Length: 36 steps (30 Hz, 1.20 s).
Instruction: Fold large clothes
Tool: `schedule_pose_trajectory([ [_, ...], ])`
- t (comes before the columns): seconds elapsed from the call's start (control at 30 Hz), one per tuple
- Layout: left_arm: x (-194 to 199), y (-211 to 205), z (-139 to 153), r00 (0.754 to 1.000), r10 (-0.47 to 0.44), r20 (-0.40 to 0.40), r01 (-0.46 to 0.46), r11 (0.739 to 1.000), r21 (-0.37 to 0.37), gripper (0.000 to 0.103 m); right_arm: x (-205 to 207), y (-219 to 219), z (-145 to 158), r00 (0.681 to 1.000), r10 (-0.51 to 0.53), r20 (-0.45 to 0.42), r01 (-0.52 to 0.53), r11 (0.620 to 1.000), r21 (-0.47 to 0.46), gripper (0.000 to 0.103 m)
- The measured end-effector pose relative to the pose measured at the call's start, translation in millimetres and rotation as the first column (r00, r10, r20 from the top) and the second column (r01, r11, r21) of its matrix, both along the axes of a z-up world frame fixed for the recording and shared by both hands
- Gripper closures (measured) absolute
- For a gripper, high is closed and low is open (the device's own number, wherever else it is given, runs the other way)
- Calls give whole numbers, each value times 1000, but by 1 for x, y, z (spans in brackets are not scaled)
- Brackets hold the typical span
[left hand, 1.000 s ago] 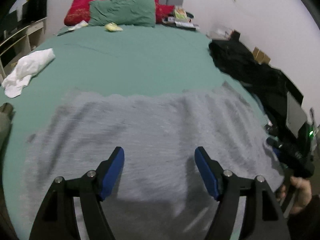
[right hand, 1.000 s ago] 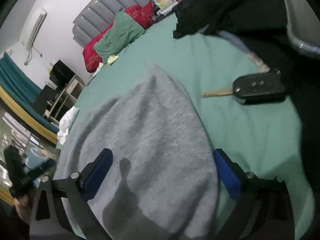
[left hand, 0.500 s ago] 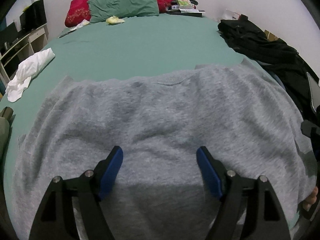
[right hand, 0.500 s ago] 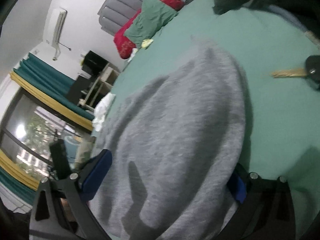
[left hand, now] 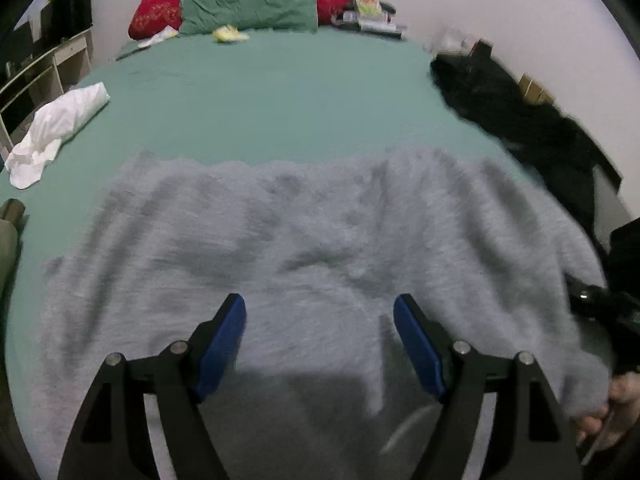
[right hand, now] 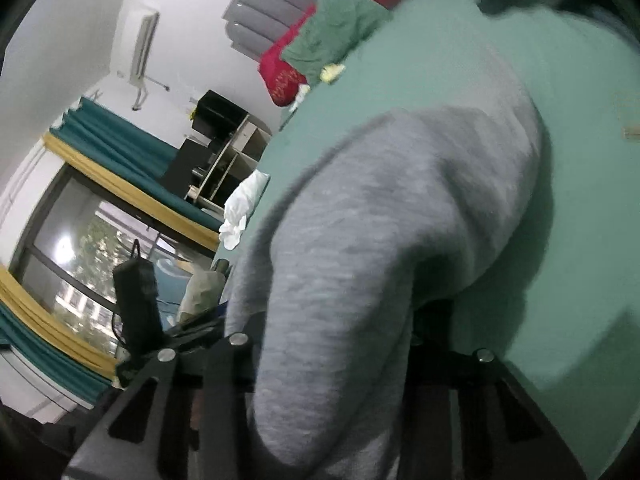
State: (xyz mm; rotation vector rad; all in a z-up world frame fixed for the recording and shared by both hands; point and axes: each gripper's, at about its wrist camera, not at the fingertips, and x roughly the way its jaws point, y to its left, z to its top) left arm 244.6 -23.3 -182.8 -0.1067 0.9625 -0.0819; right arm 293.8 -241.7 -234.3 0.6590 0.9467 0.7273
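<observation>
While the left wrist view takes in the whole bed, a grey sweater lies spread across its green sheet, reaching from the near edge to about mid-bed, with red and green pillows at the headboard, a crumpled white cloth at the left edge and dark clothing heaped along the right. The left tool hovers over the sweater's near part, its blue pads well apart and nothing between them. At the lower right of that view a hand grips the other handle beside the sweater's bunched corner. Only the right wrist view shows that corner up close: the right tool has the grey fabric gathered between its jaws, which have just been closing and now pinch a thick fold that hides the pads. That view alone also shows the window with teal and yellow curtains, a shelf unit and the left handle held over the bed's far edge. Compared with a second ago, the right tool stood wide open with the sweater lying loose between its pads; the key fob then beside the sweater has left its view, and the camera has swung toward the window.
</observation>
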Motion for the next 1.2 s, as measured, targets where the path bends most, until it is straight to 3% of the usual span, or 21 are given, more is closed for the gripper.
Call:
schedule_pose_trajectory([
  [0.17, -34, 52, 21, 998, 13, 55, -15, 999, 35, 26, -13, 34, 42, 997, -17, 79, 27, 992, -123, 70],
  [0.43, -82, 163, 12, 991, 120, 66, -124, 991, 57, 26, -33, 125, 107, 983, 54, 176, 6, 945, -326, 70],
  [0.6, -97, 215, 12, 974, 218, 59, -213, 974, -77, 26, -41, 213, 134, 961, 187, 204, -62, 863, -501, 70],
  [0.73, -110, 234, 27, 964, 238, 122, -229, 970, -82, 26, -49, 290, 130, 941, 290, 176, -137, 800, -584, 67],
  [0.77, -114, 240, 30, 960, 248, 129, -238, 967, -92, 26, -51, 309, 125, 935, 319, 154, -169, 785, -596, 62],
  [0.9, -123, 271, 30, 944, 308, 114, -286, 942, -179, 26, -65, 371, 106, 902, 423, 87, -312, 779, -544, 40],
  [0.97, -129, 287, 31, 930, 350, 110, -324, 925, -197, 26, -69, 396, 91, 878, 476, 44, -400, 783, -476, 39],
  [1.07, -143, 305, 34, 904, 411, 120, -378, 897, -228, 26, -74, 407, 80, 860, 510, 13, -482, 820, -309, 39],
  [1.2, -147, 316, 33, 892, 437, 117, -387, 871, -304, 26, -78, 396, 99, 871, 489, 59, -443, 830, -340, 39],
])
